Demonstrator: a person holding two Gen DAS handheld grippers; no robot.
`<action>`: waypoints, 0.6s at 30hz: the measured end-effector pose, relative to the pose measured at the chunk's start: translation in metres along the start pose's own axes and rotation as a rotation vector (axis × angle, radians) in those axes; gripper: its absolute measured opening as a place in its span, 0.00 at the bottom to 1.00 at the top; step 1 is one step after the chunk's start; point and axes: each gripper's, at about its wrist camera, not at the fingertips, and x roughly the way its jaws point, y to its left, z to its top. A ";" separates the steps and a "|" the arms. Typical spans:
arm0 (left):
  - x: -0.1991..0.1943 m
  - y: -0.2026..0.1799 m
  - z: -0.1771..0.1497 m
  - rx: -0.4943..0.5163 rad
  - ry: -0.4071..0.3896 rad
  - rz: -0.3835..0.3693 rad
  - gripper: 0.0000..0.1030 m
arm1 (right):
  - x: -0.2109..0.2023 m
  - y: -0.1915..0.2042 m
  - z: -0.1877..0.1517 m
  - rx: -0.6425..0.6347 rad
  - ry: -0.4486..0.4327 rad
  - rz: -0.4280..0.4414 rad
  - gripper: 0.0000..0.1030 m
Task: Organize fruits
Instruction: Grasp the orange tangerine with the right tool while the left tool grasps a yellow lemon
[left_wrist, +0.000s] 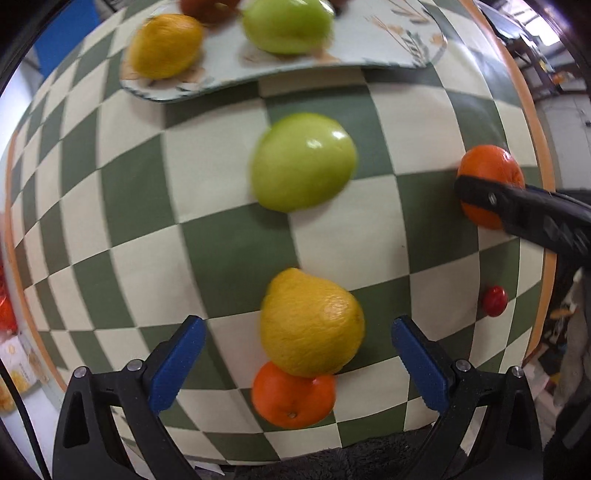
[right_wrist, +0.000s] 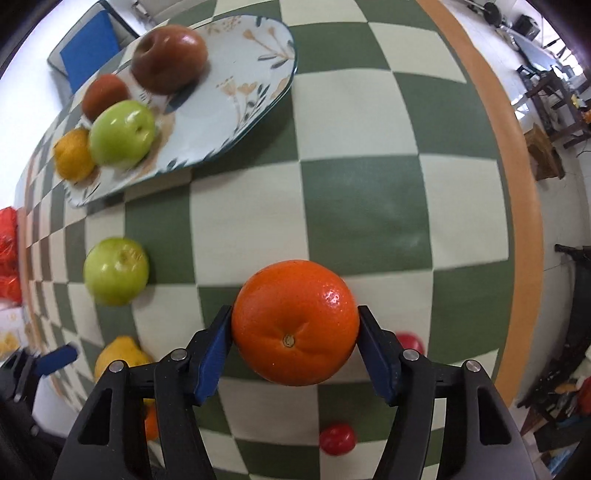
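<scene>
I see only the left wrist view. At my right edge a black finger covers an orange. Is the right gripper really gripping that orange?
Observer: Yes. In the right wrist view, both blue pads of the right gripper press the sides of the orange.
Operator: My view cuts the plate's far side. What lies there?
Observer: A large dark red apple and a smaller red fruit lie on the plate.
Operator: I count one small red fruit on the table. Are there more?
Observer: Two: one small red fruit is below the orange, and another is partly behind the gripper's right finger.
</scene>
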 end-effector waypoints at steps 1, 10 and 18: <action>0.003 -0.002 -0.001 0.005 0.000 -0.003 0.99 | 0.000 -0.001 -0.008 -0.003 0.016 0.015 0.65; 0.003 0.008 -0.014 -0.018 -0.052 0.007 0.59 | 0.011 -0.003 -0.049 0.005 0.057 0.060 0.65; 0.001 0.015 -0.023 -0.059 -0.065 -0.009 0.59 | 0.018 -0.005 -0.058 0.035 0.049 0.070 0.66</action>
